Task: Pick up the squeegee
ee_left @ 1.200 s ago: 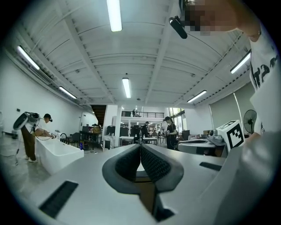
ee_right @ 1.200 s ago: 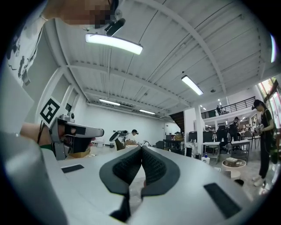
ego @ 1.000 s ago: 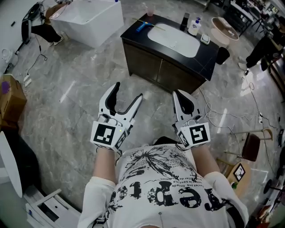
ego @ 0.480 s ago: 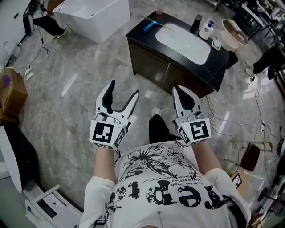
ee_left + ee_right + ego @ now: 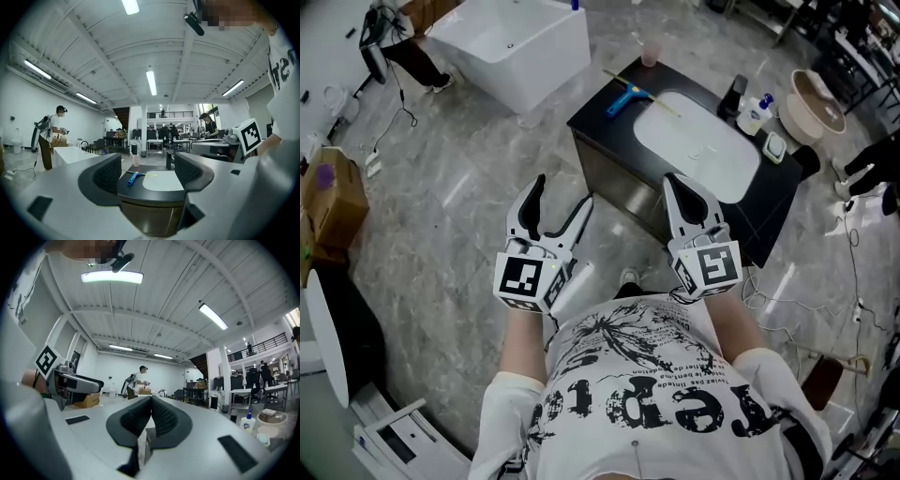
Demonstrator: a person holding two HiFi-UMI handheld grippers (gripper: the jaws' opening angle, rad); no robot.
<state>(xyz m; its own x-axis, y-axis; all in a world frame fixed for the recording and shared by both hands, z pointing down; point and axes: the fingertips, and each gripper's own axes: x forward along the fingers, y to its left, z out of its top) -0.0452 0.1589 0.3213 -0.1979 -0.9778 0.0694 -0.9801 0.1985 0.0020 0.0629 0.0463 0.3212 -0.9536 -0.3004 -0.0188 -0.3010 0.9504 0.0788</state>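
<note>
Jaws apart on the left gripper (image 5: 561, 199) and pressed together, holding nothing, on the right gripper (image 5: 678, 187): a person in a printed white shirt stands on a grey marble floor (image 5: 469, 187), both tools held out at waist height towards a dark vanity cabinet (image 5: 609, 164). The squeegee (image 5: 622, 97), blue-handled with a thin pale blade, lies flat on the cabinet's black top, just left of the white basin (image 5: 698, 145) and near a small cup (image 5: 650, 49) at the far corner. It is untouched and well apart from both grippers.

The left gripper view lines the job up neatly: the squeegee (image 5: 133, 177) shows in the gap between the two open jaws, far ahead on the counter, with the cup (image 5: 136, 161) behind it and the basin (image 5: 161, 180) to its right. The right gripper view shows only closed pads against the open hall, with a spray bottle (image 5: 247, 423) low at the right.

By these pictures, none of the pick-up is done. The work stands at the approach, and all of it is left: closing the distance to the cabinet, bringing the open jaws down round the blue handle, clamping, and lifting the tool clear of the counter. The left gripper looks the likelier one for the grasp, open and aimed as it is; the right would have to open first. A white bathtub (image 5: 516, 42) stands beyond on the left.
</note>
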